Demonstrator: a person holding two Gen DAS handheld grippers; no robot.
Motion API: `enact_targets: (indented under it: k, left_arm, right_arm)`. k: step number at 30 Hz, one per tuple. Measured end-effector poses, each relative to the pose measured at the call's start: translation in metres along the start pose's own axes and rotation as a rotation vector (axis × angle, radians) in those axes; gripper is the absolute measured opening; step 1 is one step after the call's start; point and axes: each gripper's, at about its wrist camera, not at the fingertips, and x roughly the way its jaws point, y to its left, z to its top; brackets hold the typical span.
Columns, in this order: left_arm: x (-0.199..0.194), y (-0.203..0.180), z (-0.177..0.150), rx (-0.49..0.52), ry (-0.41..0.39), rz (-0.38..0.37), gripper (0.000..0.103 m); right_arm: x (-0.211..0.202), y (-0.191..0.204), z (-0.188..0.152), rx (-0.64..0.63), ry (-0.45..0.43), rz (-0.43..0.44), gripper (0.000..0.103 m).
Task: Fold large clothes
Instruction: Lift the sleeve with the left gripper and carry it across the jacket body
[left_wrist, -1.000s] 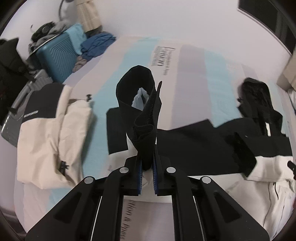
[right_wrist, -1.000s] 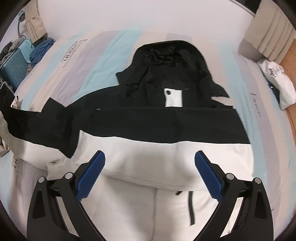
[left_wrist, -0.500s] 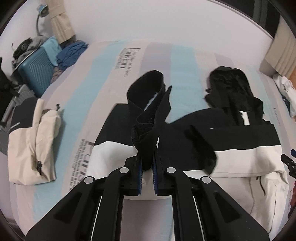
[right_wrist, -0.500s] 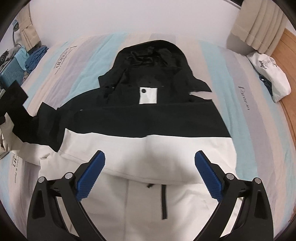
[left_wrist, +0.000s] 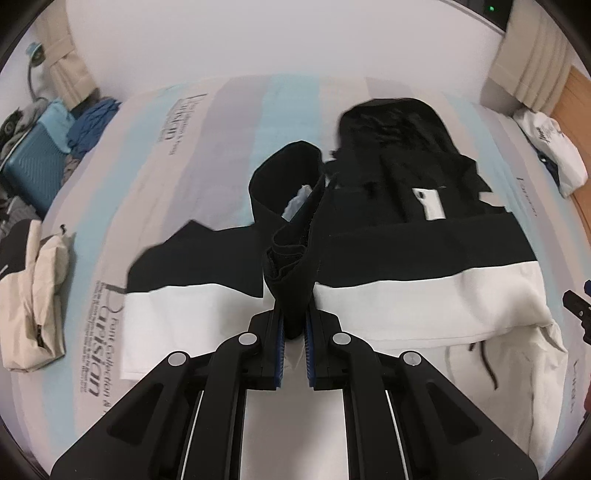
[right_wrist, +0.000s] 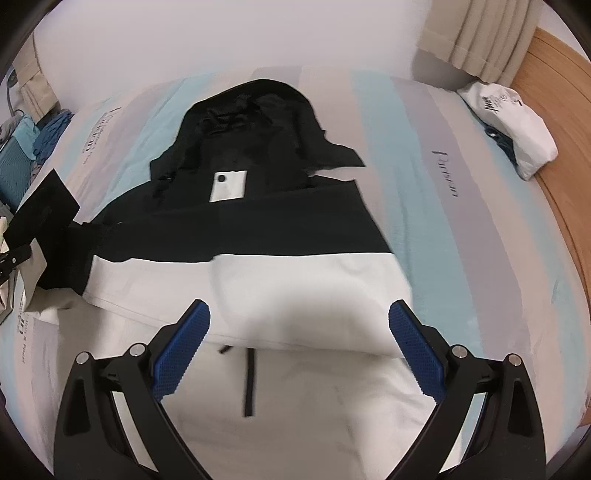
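**A:** Where is the jacket?

**B:** Spread on the bed (right_wrist: 436, 122), hood (right_wrist: 255, 107) toward the top of the frame in the right wrist view. The jacket (right_wrist: 295, 284) is black across the upper part and white below, with a small white patch (right_wrist: 228, 186) on the black chest just left of centre. A dark zipper line runs down the white part in the lower middle.

**A:** What is the left gripper doing?

**B:** The left gripper (left_wrist: 293, 345) is pinching the black sleeve cuff (left_wrist: 291, 236); its blue pads are pressed together on the cloth. The cuff stands up from the jaws at the centre of the left wrist view, its opening curled toward the top, with pale lining showing inside.

**A:** And the right one?

**B:** The right gripper (right_wrist: 299, 352) is spread wide, blue pads far apart, with nothing between them. It hangs over the white lower part of the jacket.

**A:** Anything else around?

**B:** A beige garment (left_wrist: 33, 295) at the left edge of the left wrist view, a blue suitcase (left_wrist: 33, 162) at upper left, and a white bag (right_wrist: 513, 125) at upper right of the right wrist view.
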Motion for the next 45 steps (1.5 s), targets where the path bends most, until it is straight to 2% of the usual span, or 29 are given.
enact_targets:
  k: [12, 23, 35, 45]
  left_arm:
    - [0.001, -0.097, 0.01, 0.036, -0.008, -0.038, 0.008]
    - [0.018, -0.189, 0.01, 0.063, 0.005, -0.12, 0.008]
    - [0.037, -0.264, 0.016, 0.124, 0.023, -0.146, 0.008]
    - [0.037, -0.335, 0.024, 0.157, 0.014, -0.218, 0.008]
  right_arm:
    - [-0.002, -0.072, -0.001, 0.044, -0.005, -0.018, 0.094]
    - [0.007, -0.144, -0.019, 0.103, 0.021, -0.031, 0.094]
    - [0.018, -0.189, -0.043, 0.149, 0.052, -0.029, 0.094]
    - [0.022, -0.228, -0.047, 0.19, 0.059, -0.04, 0.094]
